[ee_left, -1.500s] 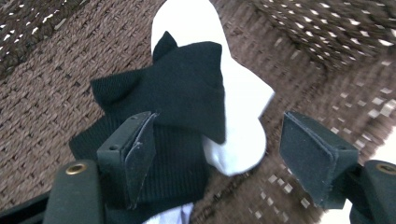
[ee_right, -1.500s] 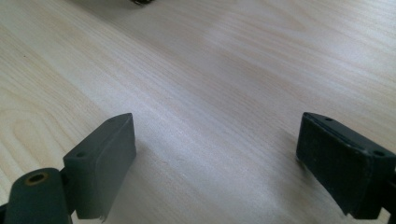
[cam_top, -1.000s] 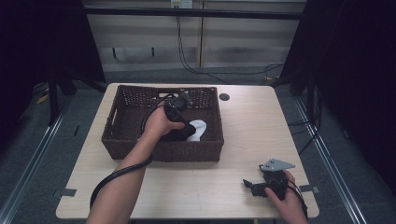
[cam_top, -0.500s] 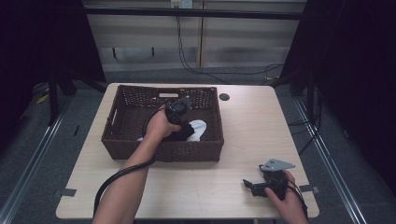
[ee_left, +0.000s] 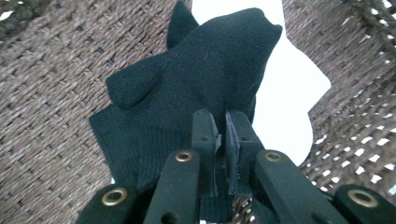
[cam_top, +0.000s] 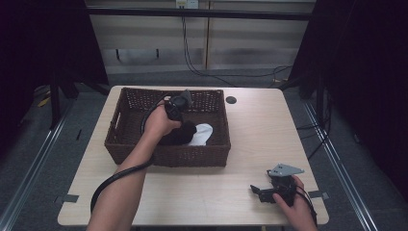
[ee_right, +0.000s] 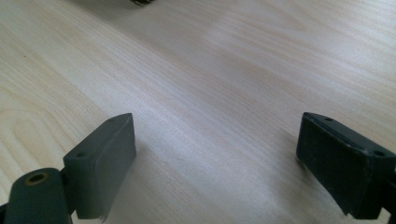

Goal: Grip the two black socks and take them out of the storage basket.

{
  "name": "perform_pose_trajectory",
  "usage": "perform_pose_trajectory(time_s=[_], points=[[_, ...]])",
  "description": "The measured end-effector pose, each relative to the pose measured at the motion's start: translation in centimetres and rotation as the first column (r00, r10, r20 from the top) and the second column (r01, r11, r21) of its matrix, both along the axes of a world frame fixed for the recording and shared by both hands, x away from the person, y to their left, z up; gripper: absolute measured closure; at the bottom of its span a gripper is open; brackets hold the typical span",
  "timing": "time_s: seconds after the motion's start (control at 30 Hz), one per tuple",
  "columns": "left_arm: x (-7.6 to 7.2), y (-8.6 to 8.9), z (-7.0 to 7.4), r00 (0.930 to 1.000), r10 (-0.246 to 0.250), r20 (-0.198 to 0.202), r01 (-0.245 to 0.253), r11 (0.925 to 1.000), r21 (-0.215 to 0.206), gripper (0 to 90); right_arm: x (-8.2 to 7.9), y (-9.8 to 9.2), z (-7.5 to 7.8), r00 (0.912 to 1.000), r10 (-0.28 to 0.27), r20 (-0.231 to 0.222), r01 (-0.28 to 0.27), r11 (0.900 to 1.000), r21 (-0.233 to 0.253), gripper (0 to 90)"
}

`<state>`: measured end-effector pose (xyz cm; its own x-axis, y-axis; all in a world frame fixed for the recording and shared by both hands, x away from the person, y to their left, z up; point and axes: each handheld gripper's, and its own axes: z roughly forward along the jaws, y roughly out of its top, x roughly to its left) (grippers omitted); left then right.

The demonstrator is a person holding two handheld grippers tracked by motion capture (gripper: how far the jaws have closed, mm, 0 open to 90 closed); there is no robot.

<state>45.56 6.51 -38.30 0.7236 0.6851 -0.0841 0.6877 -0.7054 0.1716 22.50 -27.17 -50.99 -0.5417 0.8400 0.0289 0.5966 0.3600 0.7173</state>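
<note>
- The left tongs (ee_left: 219, 140) are clamped on a fold of a black sock (ee_left: 196, 88), the jaws pressed together with cloth pinched between them.
- In the high view the sock (cam_top: 182, 134) lies inside the wicker basket (cam_top: 166, 155), toward its 5 o'clock corner, partly on top of a white cloth (cam_top: 202, 134) that touches it on the 3 o'clock side.
- The left tongs (cam_top: 179, 108) reach down into the basket from above, with the hand just at 7 o'clock of them.
- The right tongs (cam_top: 262, 191) rest on the surface (cam_top: 250, 139) near its 5 o'clock corner, well apart from the basket; their jaws stand wide apart with nothing between them.
- The step in hand looks like lifting the sock out of the basket.
- To do it well, keep the squeeze firm: the bite takes only a fold near the ribbed cuff, and knit cloth slips easily.
- Lift straight up until the hanging toe clears the basket's rim, since a sideways drag could snag the weave.
- Watch that the white cloth does not ride up with the sock; if it clings, a small shake over the basket should drop it.
- Then carry the sock toward 5 o'clock, where the free tongs can take the loose end.
</note>
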Motion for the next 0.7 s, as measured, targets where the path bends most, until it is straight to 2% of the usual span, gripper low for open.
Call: perform_pose_trajectory(time_s=[0.1,0.27,0.3,0.33,0.5,0.6,0.67,0.7], points=[[0.0,0.1,0.6,1.0000,-0.001,-0.007,0.001,1.0000,-0.003,84.0,0.0,0.0,0.0,1.0000,0.001,0.003,-0.001,1.000,-0.002,11.2],[0.2,0.6,2.6,0.9998,0.018,0.006,-0.018,0.9997,-0.019,84.1,0.1,-0.1,0.0,0.9999,0.003,0.016,-0.003,1.000,-0.009,11.2],[0.1,0.6,2.9,0.9994,0.034,0.010,-0.034,0.9992,-0.023,84.2,0.1,-0.1,0.0,0.9999,0.003,0.016,-0.003,1.000,-0.009,11.2],[0.2,0.7,3.2,0.9997,0.022,0.011,-0.022,0.9996,-0.015,84.2,0.0,0.0,0.0,1.0000,0.001,0.004,-0.001,1.000,-0.002,11.2],[0.2,1.1,4.3,0.9987,0.041,0.030,-0.040,0.9989,-0.025,84.2,0.1,0.0,0.0,0.9999,0.009,0.009,-0.009,1.000,-0.003,11.2],[0.2,1.2,4.2,0.9987,0.039,0.031,-0.038,0.9990,-0.025,83.8,0.0,0.0,0.0,1.0000,0.006,0.005,-0.006,1.000,-0.003,11.2],[0.2,1.3,3.6,0.9986,0.038,0.037,-0.037,0.9990,-0.025,83.3,0.0,0.0,0.0,1.0000,0.004,0.004,-0.004,1.000,-0.003,11.2],[0.3,1.3,2.7,0.9992,0.033,0.024,-0.033,0.9990,-0.030,82.8,0.0,0.0,0.0,1.0000,0.004,0.003,-0.004,1.000,-0.003,11.2]])
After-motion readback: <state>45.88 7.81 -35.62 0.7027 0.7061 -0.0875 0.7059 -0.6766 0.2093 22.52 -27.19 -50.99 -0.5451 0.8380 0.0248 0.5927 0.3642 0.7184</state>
